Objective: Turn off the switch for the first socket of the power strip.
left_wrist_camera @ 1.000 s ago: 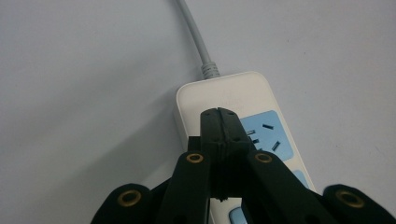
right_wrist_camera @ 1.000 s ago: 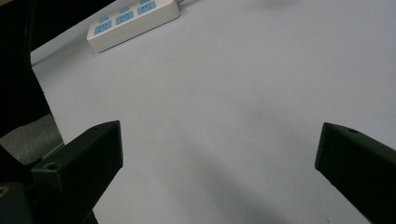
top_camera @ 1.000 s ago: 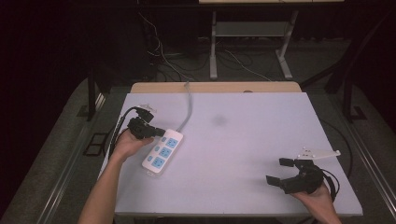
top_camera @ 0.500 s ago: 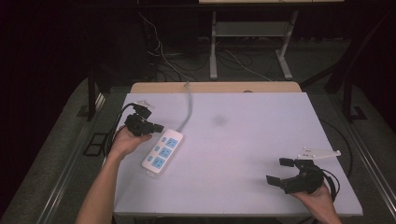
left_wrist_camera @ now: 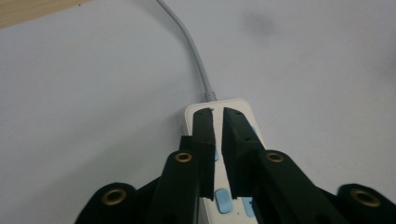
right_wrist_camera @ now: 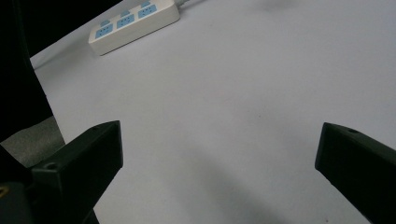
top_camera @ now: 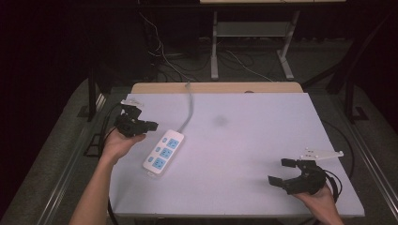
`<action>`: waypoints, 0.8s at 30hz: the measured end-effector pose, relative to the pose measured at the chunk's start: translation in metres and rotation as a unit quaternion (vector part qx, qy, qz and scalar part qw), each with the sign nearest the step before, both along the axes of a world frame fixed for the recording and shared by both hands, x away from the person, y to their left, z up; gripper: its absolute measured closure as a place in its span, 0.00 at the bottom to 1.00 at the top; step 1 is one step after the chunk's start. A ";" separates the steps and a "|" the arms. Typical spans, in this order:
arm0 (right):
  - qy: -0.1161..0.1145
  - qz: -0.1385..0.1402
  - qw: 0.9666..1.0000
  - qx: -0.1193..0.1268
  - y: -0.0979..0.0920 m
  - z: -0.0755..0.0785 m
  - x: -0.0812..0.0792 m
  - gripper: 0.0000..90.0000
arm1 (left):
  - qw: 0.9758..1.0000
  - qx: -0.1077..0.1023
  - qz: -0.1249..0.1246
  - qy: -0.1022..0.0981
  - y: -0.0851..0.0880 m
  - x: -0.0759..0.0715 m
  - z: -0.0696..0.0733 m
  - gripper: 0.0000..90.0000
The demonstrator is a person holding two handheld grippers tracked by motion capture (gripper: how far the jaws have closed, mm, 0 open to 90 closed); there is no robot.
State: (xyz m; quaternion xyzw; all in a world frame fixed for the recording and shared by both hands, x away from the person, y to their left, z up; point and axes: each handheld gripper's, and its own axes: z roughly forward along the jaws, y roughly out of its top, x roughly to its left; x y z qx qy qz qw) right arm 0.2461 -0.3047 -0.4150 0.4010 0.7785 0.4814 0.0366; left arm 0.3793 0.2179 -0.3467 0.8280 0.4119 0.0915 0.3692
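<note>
A white power strip (top_camera: 163, 152) with blue sockets lies at the left of the white table (top_camera: 244, 140), and its grey cable (top_camera: 189, 108) runs off the far edge. My left gripper (top_camera: 151, 125) hovers just left of the strip's cable end. In the left gripper view this gripper (left_wrist_camera: 218, 119) has its jaws nearly together with nothing between them, over the end of the power strip (left_wrist_camera: 243, 103) where the cable (left_wrist_camera: 194, 51) enters. My right gripper (top_camera: 278, 171) is near the front right corner with its jaws wide apart. In the right gripper view it (right_wrist_camera: 219, 140) faces bare table, and the power strip (right_wrist_camera: 135, 23) lies far off.
A wooden strip (top_camera: 216, 87) borders the table's far edge. Beyond it are metal stand legs (top_camera: 214, 47) and loose cables (top_camera: 164, 56) on the dark floor. A faint dark smudge (top_camera: 219, 120) marks the table's middle.
My left gripper has drifted slightly to the left beside the strip. The right gripper and the power strip have hardly moved.
</note>
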 end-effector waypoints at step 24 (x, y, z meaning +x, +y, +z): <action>0.000 -0.005 1.000 0.001 -0.001 0.000 -0.001 0.01 | 0.996 -0.068 0.033 -0.053 0.005 -0.054 0.005 0.00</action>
